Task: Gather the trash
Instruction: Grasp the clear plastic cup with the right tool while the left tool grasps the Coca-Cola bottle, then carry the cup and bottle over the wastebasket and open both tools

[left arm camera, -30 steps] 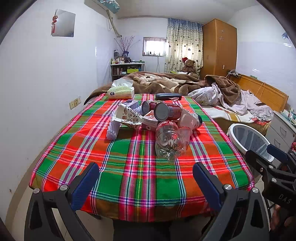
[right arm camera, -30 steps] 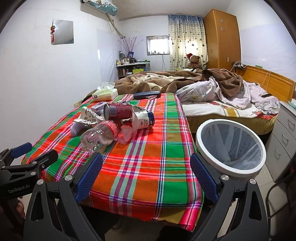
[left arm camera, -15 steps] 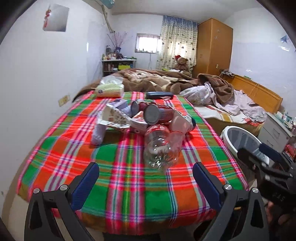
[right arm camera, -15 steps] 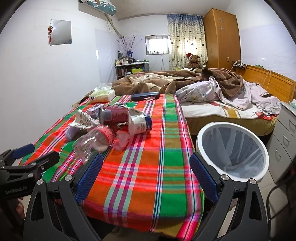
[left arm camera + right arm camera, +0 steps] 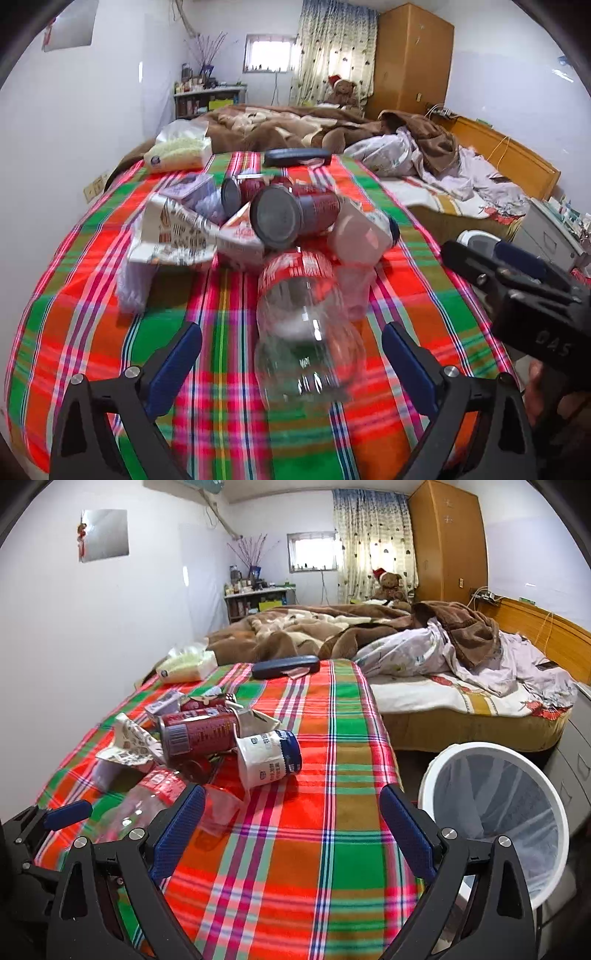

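Both my grippers wide open, holding nothing yet

Left gripper (image 5: 291,354) straddles the clear bottle (image 5: 306,332); it's slick and round, could roll into the can (image 5: 295,218) at 12 o'clock. Right gripper (image 5: 291,823) idle.

Left gripper (image 5: 291,358) black-framed with blue ribbed finger pads (image 5: 173,363), silver screws at the joints, right gripper (image 5: 291,830) built alike, white "DAS" lettering on its black housing beside the plaid cloth (image 5: 207,417)
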`<act>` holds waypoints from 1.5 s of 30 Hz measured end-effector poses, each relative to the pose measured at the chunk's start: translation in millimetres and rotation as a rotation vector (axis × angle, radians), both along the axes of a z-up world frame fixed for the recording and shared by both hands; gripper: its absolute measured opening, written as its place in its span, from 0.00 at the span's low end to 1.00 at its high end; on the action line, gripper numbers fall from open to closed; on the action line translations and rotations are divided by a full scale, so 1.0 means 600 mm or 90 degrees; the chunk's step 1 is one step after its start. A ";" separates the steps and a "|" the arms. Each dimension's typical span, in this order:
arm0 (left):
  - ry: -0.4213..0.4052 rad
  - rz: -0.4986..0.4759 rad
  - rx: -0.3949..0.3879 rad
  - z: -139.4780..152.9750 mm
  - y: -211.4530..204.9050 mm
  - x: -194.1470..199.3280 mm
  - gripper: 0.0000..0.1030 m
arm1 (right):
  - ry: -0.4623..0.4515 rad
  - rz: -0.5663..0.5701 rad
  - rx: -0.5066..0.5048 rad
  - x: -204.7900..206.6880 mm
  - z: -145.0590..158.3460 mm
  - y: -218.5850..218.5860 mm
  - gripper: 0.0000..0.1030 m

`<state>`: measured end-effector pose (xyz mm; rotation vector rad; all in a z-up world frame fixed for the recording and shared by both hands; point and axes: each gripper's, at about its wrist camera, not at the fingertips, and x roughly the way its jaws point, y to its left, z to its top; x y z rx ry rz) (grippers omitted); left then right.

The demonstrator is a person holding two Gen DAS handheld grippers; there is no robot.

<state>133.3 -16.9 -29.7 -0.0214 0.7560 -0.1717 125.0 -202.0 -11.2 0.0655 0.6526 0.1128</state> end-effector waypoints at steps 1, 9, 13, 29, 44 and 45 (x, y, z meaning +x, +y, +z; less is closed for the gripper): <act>0.008 0.000 0.006 -0.004 0.002 0.011 0.96 | 0.005 -0.002 0.007 0.005 -0.002 -0.001 0.94; 0.067 -0.035 -0.045 -0.036 0.026 0.062 0.71 | 0.038 -0.006 0.036 0.023 -0.023 0.002 0.89; 0.076 -0.049 -0.085 -0.044 0.043 0.064 0.61 | 0.059 0.002 0.044 0.027 -0.032 0.014 0.81; 0.077 0.006 -0.120 -0.040 0.129 0.009 0.61 | 0.128 0.076 0.053 0.033 -0.063 0.082 0.66; 0.095 -0.013 -0.103 -0.040 0.122 0.047 0.70 | 0.149 0.065 0.049 0.045 -0.076 0.081 0.30; 0.098 -0.015 -0.107 -0.043 0.121 0.049 0.70 | 0.148 0.066 0.050 0.047 -0.077 0.080 0.30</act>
